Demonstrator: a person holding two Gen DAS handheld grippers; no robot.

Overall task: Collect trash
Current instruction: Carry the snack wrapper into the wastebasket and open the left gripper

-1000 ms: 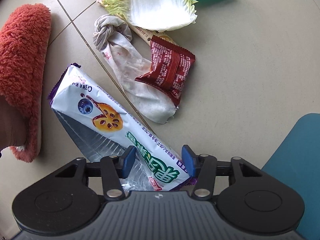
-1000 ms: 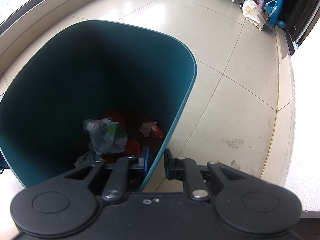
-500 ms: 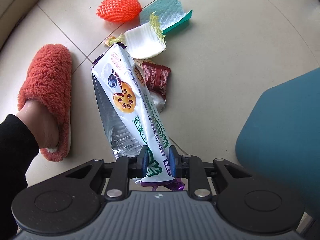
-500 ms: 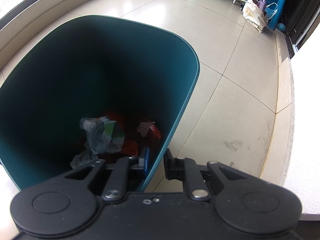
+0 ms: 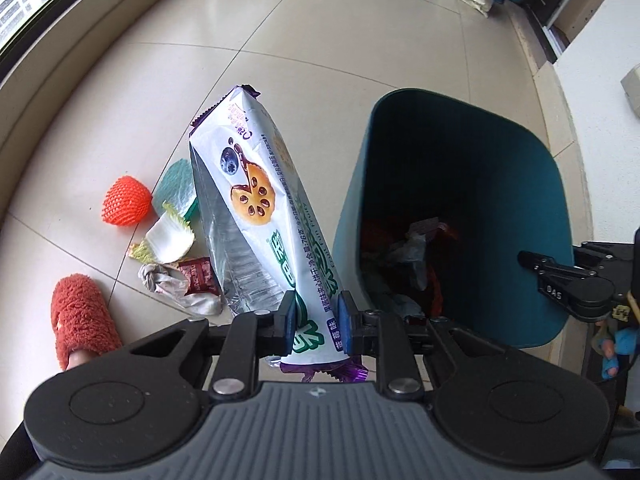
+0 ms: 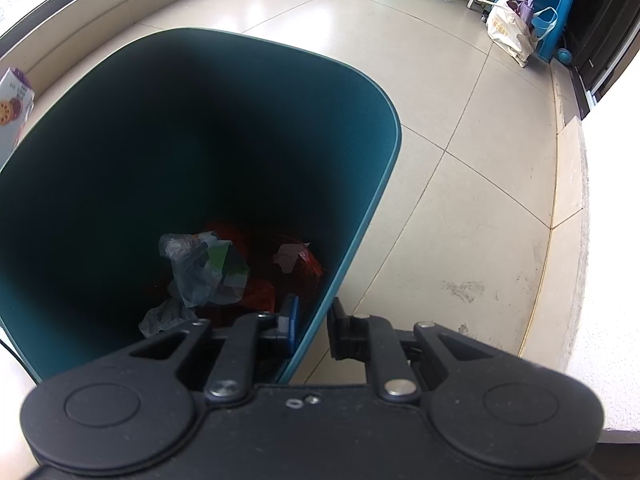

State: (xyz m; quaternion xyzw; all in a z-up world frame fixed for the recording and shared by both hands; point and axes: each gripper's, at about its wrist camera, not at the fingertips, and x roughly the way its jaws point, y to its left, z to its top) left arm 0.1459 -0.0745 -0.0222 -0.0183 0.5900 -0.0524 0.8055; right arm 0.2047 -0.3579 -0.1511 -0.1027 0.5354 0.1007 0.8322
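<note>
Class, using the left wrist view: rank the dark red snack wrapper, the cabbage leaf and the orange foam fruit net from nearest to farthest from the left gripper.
1. Dark red snack wrapper, on the floor just left of the left gripper.
2. Cabbage leaf, farther up-left.
3. Orange foam fruit net, farthest, toward the window side.
</note>
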